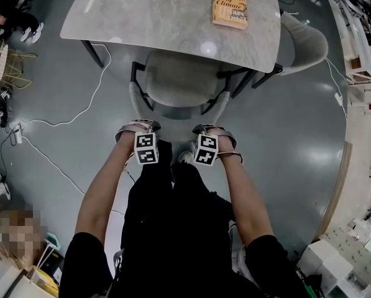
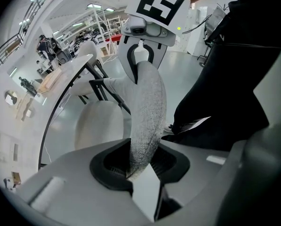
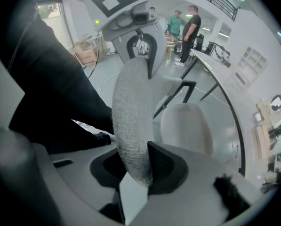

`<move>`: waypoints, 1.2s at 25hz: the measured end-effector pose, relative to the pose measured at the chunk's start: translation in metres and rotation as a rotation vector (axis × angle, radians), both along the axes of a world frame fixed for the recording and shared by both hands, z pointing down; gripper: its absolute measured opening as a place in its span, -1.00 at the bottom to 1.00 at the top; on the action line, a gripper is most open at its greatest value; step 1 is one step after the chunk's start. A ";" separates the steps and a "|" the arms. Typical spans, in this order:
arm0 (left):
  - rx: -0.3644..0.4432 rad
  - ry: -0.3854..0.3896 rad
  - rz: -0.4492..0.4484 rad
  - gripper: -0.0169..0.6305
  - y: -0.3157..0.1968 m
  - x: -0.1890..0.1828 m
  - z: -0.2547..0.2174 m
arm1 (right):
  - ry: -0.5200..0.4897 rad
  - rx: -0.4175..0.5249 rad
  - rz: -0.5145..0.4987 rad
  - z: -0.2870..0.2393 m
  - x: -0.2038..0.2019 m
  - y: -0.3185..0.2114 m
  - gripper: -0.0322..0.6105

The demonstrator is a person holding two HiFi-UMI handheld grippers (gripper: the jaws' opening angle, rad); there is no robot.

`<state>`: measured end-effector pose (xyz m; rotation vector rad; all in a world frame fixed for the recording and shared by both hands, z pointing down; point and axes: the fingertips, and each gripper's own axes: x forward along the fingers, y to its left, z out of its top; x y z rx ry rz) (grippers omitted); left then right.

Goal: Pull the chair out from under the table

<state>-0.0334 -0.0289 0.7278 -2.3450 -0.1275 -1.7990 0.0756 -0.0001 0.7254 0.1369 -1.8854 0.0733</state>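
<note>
I'm looking down on a rounded, pale marble-patterned tabletop [image 1: 154,11] on black legs, with the grey, coarse-woven fabric chair [image 1: 179,79], curved-backed and black-framed, standing at its near edge, the seat's far end tucked beneath. My arms are reaching forward side by side, both tools pointing steeply down. The left gripper [image 1: 138,128] and right gripper [image 1: 211,130] are each pinching the padded backrest rim between narrowly parted jaws.

Book [image 1: 230,8]: orange cover, lying flat, face up. Spare chair [image 1: 306,42]: grey, at upper right in the head view. White cable [image 1: 89,104]: runs over the grey floor [image 1: 284,135] at left, towards a power strip [image 1: 15,135]. Two people [image 3: 193,25] stand close together far off in the right gripper view.
</note>
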 end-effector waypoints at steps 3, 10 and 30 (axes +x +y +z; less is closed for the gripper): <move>-0.005 -0.003 0.000 -0.61 0.006 -0.001 0.000 | -0.005 0.007 -0.001 -0.002 -0.002 0.004 -0.58; -0.009 0.000 0.001 -0.61 0.024 0.004 -0.001 | -0.009 0.009 -0.003 -0.004 0.003 0.020 -0.58; -0.011 0.004 0.020 -0.61 0.033 -0.003 -0.001 | 0.009 -0.009 0.046 -0.004 -0.005 0.031 -0.58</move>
